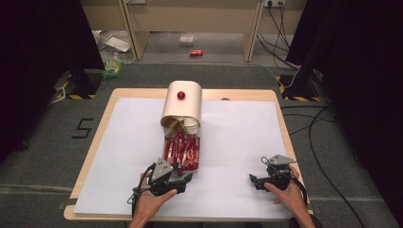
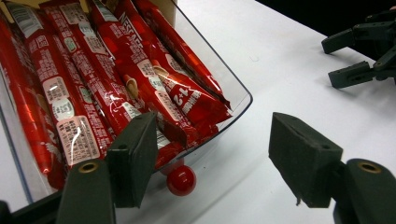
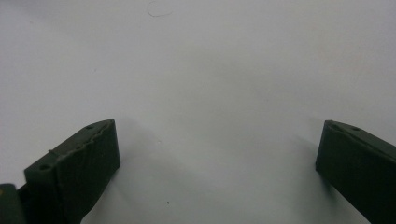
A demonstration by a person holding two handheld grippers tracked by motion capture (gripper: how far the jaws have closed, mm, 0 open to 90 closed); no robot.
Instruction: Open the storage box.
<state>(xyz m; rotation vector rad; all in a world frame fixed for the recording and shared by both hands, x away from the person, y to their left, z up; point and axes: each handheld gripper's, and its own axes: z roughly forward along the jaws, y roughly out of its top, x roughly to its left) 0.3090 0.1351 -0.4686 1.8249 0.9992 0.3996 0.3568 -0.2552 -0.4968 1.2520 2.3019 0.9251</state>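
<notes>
The left gripper (image 2: 212,161) stands open around the red knob (image 2: 181,179) of the clear drawer (image 2: 233,100); the right gripper (image 3: 217,168) is open over the white sheet (image 3: 210,70).

1. We hold a dark grey, blocky left gripper (image 1: 179,182) and a matching right gripper (image 1: 255,182).
2. Each carries a grey three-cornered plate on top.
3. Our jaw pads are matte charcoal, faintly ridged, with brass-coloured screw holes.
4. Black cables trail back along our forearms, which seem bare of sleeves.
</notes>
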